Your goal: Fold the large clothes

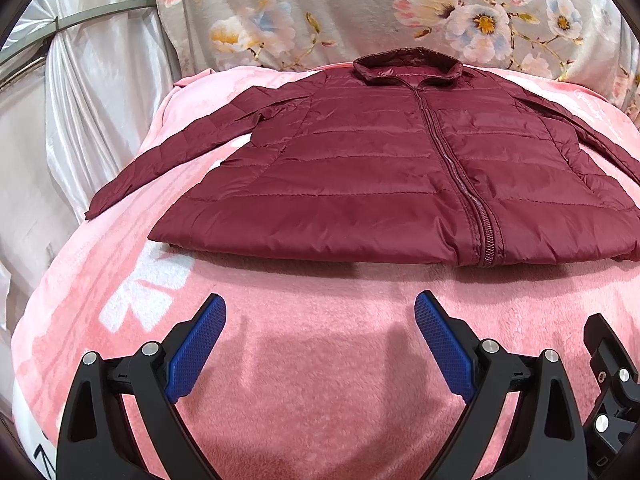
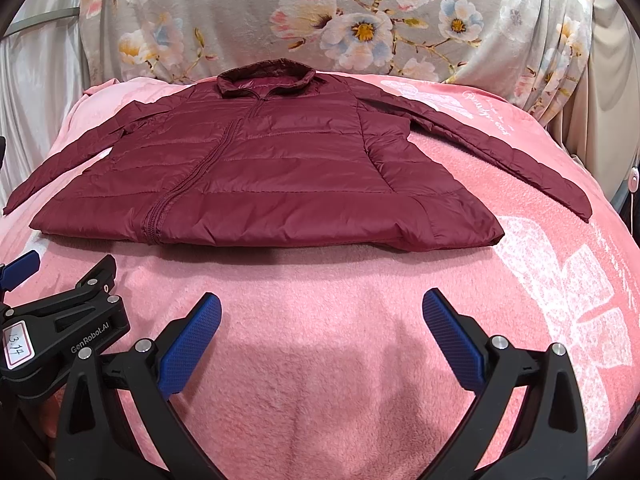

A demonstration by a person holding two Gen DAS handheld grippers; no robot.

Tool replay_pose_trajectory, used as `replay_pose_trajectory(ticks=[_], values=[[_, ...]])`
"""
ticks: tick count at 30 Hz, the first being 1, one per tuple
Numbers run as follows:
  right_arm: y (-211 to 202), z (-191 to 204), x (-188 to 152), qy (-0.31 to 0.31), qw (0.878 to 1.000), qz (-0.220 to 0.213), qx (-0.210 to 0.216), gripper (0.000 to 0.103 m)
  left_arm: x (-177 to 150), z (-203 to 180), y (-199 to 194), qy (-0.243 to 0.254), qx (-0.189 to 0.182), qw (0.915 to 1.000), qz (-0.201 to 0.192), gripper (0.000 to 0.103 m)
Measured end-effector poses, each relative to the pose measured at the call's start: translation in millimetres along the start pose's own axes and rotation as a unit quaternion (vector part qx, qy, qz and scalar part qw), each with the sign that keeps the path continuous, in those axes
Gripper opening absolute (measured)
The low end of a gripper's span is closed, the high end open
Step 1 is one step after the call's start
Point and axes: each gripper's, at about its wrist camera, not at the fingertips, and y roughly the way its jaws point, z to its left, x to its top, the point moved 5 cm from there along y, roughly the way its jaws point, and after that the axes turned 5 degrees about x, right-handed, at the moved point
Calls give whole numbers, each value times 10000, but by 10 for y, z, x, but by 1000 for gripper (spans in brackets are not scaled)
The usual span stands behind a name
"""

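Observation:
A maroon quilted jacket [image 1: 360,168] [image 2: 256,176] lies flat and zipped on a pink blanket, collar at the far side, hem towards me. Both sleeves are spread outwards: the left sleeve [image 1: 168,160] runs down to the left, the right sleeve [image 2: 500,152] runs down to the right. My left gripper [image 1: 320,312] hovers open over bare blanket a little short of the hem, nothing between its blue pads. My right gripper [image 2: 322,312] is likewise open and empty, just short of the hem. In the right wrist view the left gripper's black body [image 2: 60,328] sits at the left edge.
The pink fleece blanket [image 1: 320,380] [image 2: 320,380] with white flower prints covers the whole surface. A grey floral cloth [image 1: 360,12] [image 2: 320,20] hangs behind the collar. Shiny white drapery [image 1: 92,100] stands at the left. A small white and pink device [image 2: 633,179] hangs at the right edge.

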Motion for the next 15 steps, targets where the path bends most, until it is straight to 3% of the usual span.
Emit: replay_pose_trajectory(ticks=[15], values=[[2,7,-8,-2,10000,-2,1,98,11,26,8,-20,2,10000,-10,93]])
